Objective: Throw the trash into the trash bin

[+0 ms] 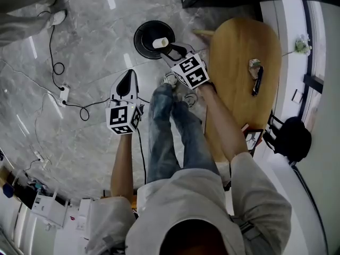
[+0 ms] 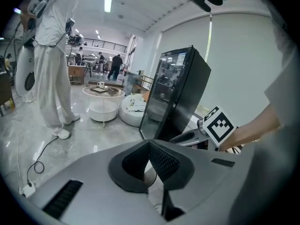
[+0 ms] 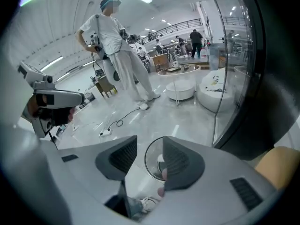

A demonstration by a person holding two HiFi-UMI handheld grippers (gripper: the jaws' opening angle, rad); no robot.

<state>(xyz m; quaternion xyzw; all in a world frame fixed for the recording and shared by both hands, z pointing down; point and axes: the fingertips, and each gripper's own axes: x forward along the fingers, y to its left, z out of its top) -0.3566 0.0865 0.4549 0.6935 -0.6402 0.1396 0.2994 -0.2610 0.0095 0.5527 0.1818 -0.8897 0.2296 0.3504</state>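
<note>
Cup (image 1: pixel 160 42) in the trash bin (image 1: pixel 142 35)
Right gripper (image 1: pixel 171 51) parted, empty, left gripper (image 1: pixel 127 78) closed; pulling back carelessly could clip the rim

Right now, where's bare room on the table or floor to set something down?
The wooden table is bare from the crumpled trash and black item toward the trash bin. Floor between bin and cable is open. Crowded around the shoes.

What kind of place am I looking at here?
Probably a big open workspace or showroom: polished marble floor, a low round table out on it, and a tall glass-fronted cabinet.
</note>
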